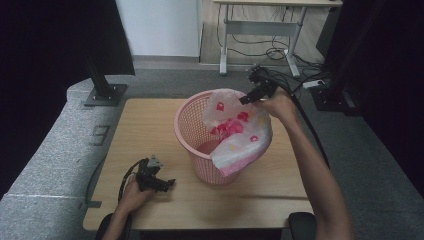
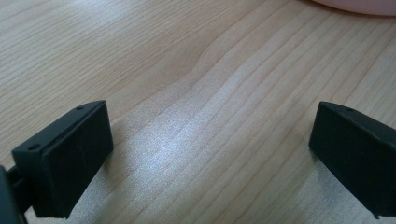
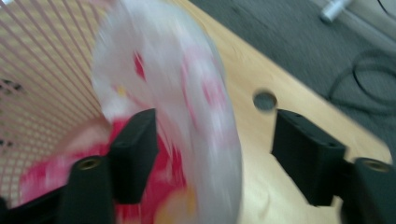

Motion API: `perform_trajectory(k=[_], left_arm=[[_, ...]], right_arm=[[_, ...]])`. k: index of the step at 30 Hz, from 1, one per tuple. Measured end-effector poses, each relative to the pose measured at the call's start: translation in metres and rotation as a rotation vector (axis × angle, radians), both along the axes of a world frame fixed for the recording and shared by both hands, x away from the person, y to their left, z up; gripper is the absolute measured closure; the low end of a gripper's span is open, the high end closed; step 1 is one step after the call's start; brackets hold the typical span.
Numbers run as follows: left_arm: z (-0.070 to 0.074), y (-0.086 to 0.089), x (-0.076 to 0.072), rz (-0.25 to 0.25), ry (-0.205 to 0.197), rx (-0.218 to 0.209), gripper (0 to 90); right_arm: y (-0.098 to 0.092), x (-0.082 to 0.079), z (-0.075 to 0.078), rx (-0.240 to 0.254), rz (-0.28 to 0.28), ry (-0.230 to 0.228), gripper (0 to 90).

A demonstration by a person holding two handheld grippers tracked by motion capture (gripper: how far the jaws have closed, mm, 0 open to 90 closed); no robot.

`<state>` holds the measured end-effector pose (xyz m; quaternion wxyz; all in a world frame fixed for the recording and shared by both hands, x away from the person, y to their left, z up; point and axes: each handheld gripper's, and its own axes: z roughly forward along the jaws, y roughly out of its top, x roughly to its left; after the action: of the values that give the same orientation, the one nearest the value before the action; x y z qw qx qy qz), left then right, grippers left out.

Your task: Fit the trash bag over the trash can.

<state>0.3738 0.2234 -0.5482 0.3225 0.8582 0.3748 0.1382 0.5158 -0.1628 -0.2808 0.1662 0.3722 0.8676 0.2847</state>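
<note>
A lab or recording room rather than a home; black curtains (image 1: 55,35) hang at both sides beyond the table's (image 1: 150,125) far corners; a black stand (image 1: 102,90) is bolted to a floor plate; loose cables (image 1: 280,50) and a power strip (image 1: 315,83) lie on grey carpet (image 1: 165,80); a bare height-adjustable desk (image 1: 265,25) stands against the white wall (image 1: 160,25).

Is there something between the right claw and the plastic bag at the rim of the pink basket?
Nothing visible stands in the way. The right claw is open, and the edge of the white plastic bag with red print already lies between its jaws, over the rim of the pink basket. The picture is blurred, so contact cannot be told.
</note>
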Motion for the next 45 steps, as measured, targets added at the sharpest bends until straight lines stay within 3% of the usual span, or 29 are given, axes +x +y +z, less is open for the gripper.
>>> perform_trajectory(k=[5, 6, 8, 10, 12, 17, 20, 23, 25, 26, 27, 29, 31, 34, 37, 40, 45], left_arm=[[0.0, 0.0, 0.0, -0.004, 0.0, 0.0, 0.0], [0.0, 0.0, 0.0, -0.005, 0.0, -0.001, 0.0], [0.0, 0.0, 0.0, -0.007, 0.0, -0.001, 0.0], [0.0, 0.0, 0.0, -0.008, 0.0, -0.002, 0.0], [0.0, 0.0, 0.0, -0.01, 0.0, 0.0, 0.0], [0.0, 0.0, 0.0, -0.01, 0.0, 0.0, 0.0], [0.0, 0.0, 0.0, -0.006, 0.001, 0.0, 0.0], [0.0, 0.0, 0.0, -0.006, 0.001, 0.0, 0.0], [0.0, 0.0, 0.0, -0.007, 0.001, 0.001, 0.0], [0.0, 0.0, 0.0, -0.008, 0.001, 0.0, 0.0], [0.0, 0.0, 0.0, -0.008, 0.001, 0.001, 0.0], [0.0, 0.0, 0.0, -0.011, 0.001, 0.0, 0.0], [0.0, 0.001, 0.0, -0.019, 0.003, 0.001, 0.0], [0.002, 0.001, 0.001, -0.036, 0.019, 0.016, 0.0], [0.004, 0.002, 0.002, -0.048, 0.039, 0.034, 0.0], [0.006, 0.004, 0.001, -0.061, 0.053, 0.048, 0.0], [0.008, 0.007, 0.001, -0.068, 0.064, 0.059, 3.0]], right_arm=[[0.043, 0.029, -0.009, -0.04, 0.102, -0.021, 30.2], [0.051, 0.034, -0.012, -0.055, 0.117, -0.021, 32.6], [0.064, 0.041, -0.019, -0.071, 0.145, -0.008, 48.1], [0.072, 0.043, -0.024, -0.095, 0.155, -0.008, 50.6], [0.07, 0.042, -0.023, -0.079, 0.124, 0.013, 53.2], [0.046, 0.028, -0.018, -0.095, 0.044, 0.07, 64.9], [0.021, 0.01, -0.017, -0.078, -0.007, 0.096, 70.9], [0.002, -0.007, -0.017, -0.065, -0.053, 0.104, 70.4], [-0.009, -0.017, -0.016, -0.071, -0.064, 0.117, 66.0], [-0.012, -0.019, -0.015, -0.073, -0.064, 0.105, 58.1], [-0.015, -0.019, -0.013, -0.063, -0.067, 0.07, 47.9], [-0.017, -0.015, -0.007, -0.024, -0.056, 0.015, 36.0], [-0.012, -0.008, -0.002, 0.022, -0.024, -0.031, 32.3], [0.002, 0.004, -0.003, 0.036, 0.006, -0.035, 31.8], [0.017, 0.018, -0.011, -0.015, 0.031, -0.009, 38.2], [0.02, 0.025, -0.016, -0.05, 0.021, 0.004, 48.2], [0.007, 0.02, -0.017, -0.001, 0.026, 0.028, 69.7]])
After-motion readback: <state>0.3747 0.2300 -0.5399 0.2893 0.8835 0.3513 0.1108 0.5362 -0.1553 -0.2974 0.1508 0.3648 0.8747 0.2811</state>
